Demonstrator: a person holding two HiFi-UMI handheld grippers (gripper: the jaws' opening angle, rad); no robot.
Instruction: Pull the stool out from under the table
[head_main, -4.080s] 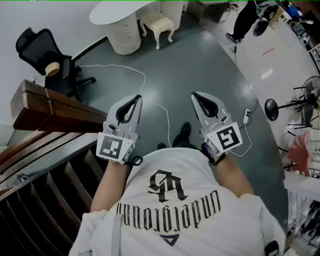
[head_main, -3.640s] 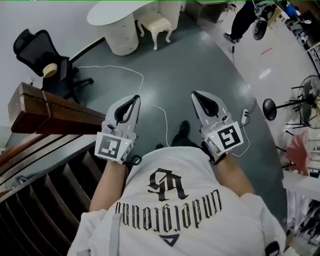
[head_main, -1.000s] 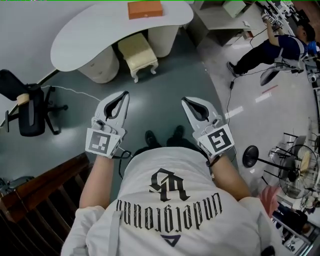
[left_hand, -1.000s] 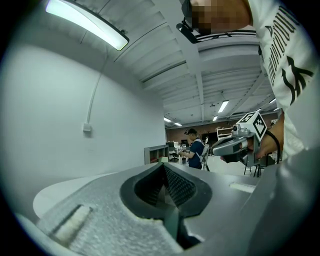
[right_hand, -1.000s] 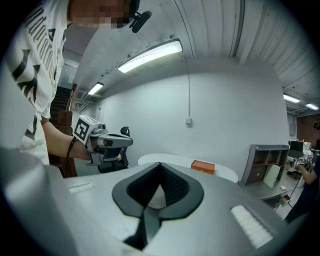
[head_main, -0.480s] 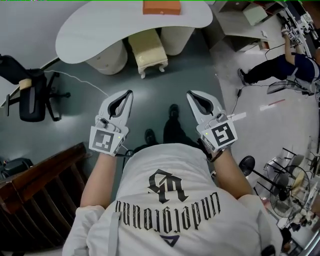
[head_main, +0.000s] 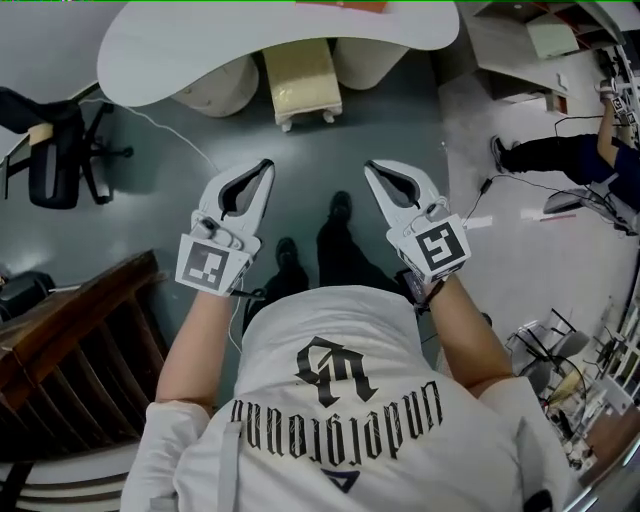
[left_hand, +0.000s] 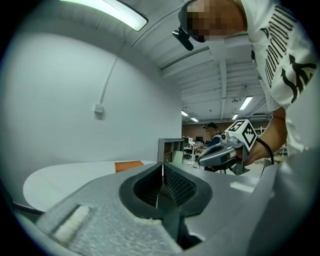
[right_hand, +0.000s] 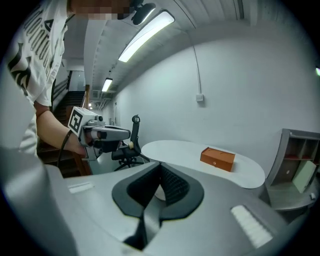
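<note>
Under the near edge of the white table (head_main: 180, 50) the cream stool (head_main: 300, 82) sits half tucked, its long axis running straight away from the person, one short end facing them. Well short of it hover the left gripper (head_main: 265, 166) and the right gripper (head_main: 371, 167), each with jaws pressed together on nothing.

The person (head_main: 340, 400) is walking up to the white table (head_main: 190, 50), bringing it and the cream stool (head_main: 300, 80) under it nearer, while the wooden railing (head_main: 80, 310) is falling back to the near left.
</note>
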